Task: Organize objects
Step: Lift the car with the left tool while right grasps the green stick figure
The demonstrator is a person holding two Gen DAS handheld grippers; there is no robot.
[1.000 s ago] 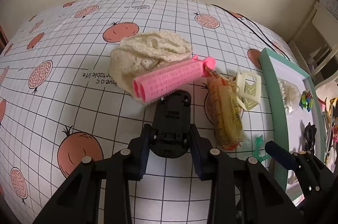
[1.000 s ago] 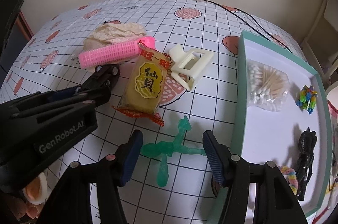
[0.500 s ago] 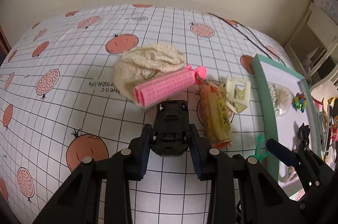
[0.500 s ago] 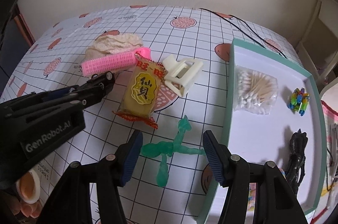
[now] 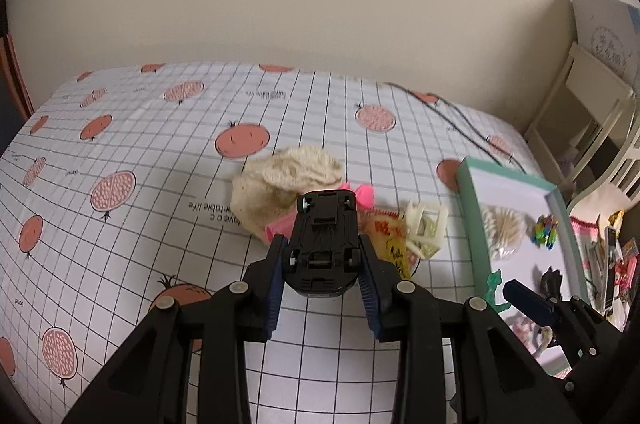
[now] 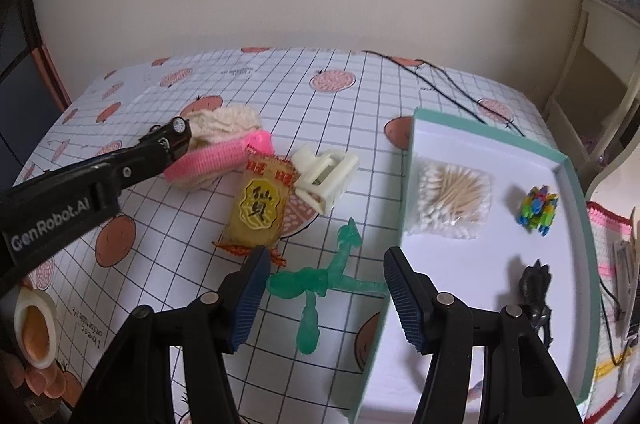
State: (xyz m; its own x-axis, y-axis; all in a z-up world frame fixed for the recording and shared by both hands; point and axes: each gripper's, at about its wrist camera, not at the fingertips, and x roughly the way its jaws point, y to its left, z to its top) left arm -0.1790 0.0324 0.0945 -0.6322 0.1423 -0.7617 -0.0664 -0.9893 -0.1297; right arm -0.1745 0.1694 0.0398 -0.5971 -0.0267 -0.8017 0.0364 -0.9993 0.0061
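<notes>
Above the middle of the table covered in a white grid-patterned oilcloth with red fruit prints (image 5: 168,159), a small black plastic toy car (image 5: 323,244) is held underside-up between the blue ribbed pads of the left gripper (image 5: 323,276), which is closed on its flanks; the car is lifted clear of the cloth. The right gripper (image 6: 326,298) is spread wide and carries nothing, its fingers straddling a translucent green plastic figure (image 6: 320,282) that lies flat near the left rim of the shallow white tray with a teal border (image 6: 406,183). The car is judged to be gripped only across smooth sides, so a slip or a twist could be caused by any quick swing toward the tray. A collision between the two grippers is also possible, since the path to the tray runs close over the right one. The raised tray rim could be clipped if the car is carried too low. Open room is left in the tray's centre, between the clear bag of cotton swabs (image 6: 454,201), the small multicoloured toy (image 6: 538,209) and the dark figurine (image 6: 536,290). Toward the table's middle, a cream knitted cloth (image 6: 224,119), a pink mesh hair roller (image 6: 218,159), a yellow snack packet (image 6: 260,209) and a cream plastic hair claw (image 6: 324,177) lie crowded together, while the far and left edges are bare.
</notes>
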